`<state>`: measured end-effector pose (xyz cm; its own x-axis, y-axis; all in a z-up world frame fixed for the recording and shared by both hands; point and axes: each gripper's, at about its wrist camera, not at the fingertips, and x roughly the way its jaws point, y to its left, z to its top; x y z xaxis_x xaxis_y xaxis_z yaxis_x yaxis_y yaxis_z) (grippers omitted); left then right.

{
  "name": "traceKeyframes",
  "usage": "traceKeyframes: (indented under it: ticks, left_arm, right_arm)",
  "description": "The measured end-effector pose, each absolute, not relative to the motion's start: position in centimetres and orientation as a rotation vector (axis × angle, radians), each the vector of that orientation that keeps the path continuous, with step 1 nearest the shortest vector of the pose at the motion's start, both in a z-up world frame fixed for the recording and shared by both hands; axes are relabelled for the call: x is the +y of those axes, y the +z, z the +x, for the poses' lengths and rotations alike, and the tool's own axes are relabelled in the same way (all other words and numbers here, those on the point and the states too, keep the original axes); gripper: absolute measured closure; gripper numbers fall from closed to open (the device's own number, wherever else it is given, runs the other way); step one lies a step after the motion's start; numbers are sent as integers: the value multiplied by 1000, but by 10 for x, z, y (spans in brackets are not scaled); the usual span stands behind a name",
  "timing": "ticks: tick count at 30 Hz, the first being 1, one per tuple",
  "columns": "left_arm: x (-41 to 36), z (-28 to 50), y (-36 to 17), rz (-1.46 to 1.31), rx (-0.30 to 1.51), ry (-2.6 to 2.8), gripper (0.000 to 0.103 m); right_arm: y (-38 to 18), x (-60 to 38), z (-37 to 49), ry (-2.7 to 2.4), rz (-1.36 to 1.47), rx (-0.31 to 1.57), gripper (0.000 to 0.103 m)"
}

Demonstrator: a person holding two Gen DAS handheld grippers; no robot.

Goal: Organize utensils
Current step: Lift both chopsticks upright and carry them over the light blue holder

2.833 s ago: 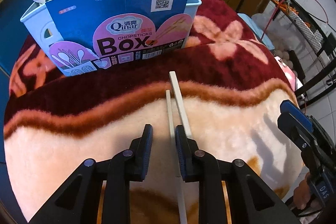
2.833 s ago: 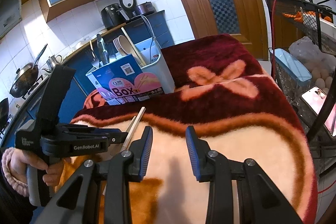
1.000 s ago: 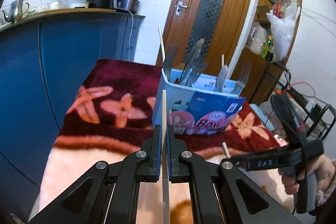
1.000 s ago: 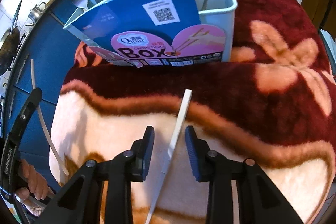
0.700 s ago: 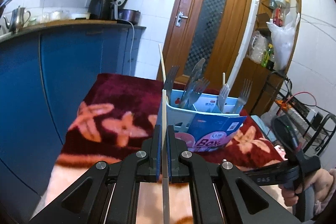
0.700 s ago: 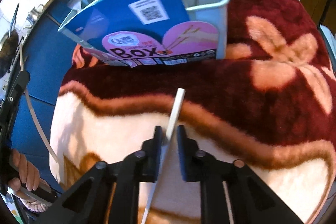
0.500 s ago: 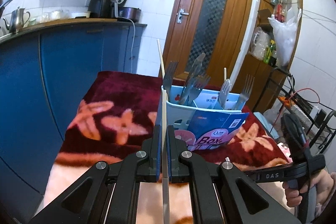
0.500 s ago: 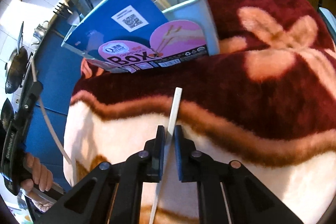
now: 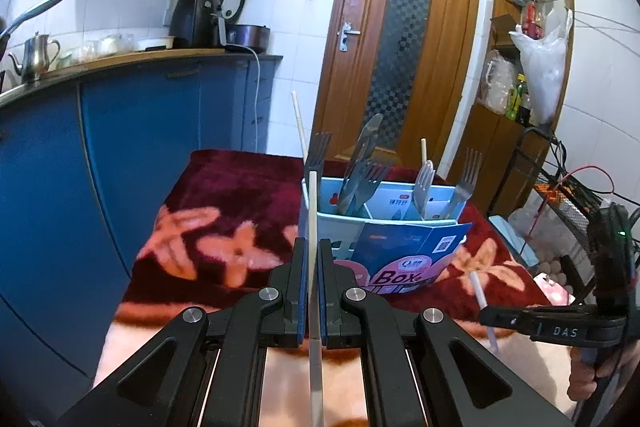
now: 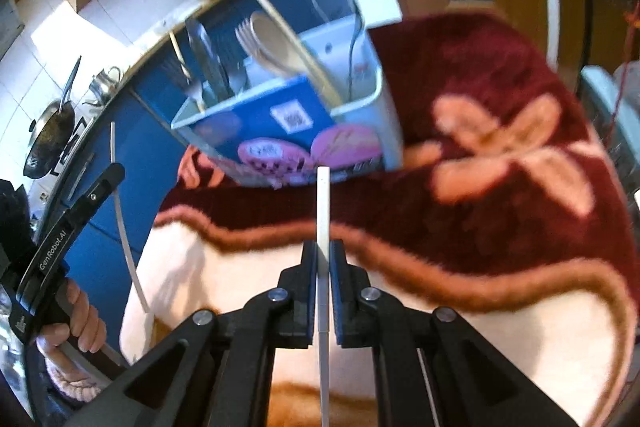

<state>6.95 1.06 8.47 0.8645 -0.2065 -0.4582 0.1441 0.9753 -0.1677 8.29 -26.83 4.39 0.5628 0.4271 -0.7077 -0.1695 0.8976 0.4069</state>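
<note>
Both chopsticks now off the blanket, one per claw.

Right claw [image 10: 323,293] just clamped shut on second chopstick [image 10: 322,211], lifted clear of blanket [image 10: 500,311]; left claw [image 9: 313,291] pinching first chopstick [image 9: 312,219]; next, presumably, dropping both into blue utensil box [image 9: 404,227], already holding forks, knife, wooden spoon upright.

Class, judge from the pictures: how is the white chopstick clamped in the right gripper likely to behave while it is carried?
The chopstick looks straight past the right gripper, so probably stiff. It is thin, so likely light. Gripped at one narrow spot and smooth-looking, it may pivot or slip between the pads.
</note>
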Motion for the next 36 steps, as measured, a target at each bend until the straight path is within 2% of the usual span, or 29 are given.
traceKeyframes:
  ticks: [20, 36]
  left_arm:
    - [-6, 87, 104, -129, 428, -180, 99]
    - [-4, 126, 137, -204, 289, -155, 99]
  right_arm:
    - [100, -281, 61, 248, 258, 506, 95]
    - [123, -272, 82, 297, 248, 366, 95]
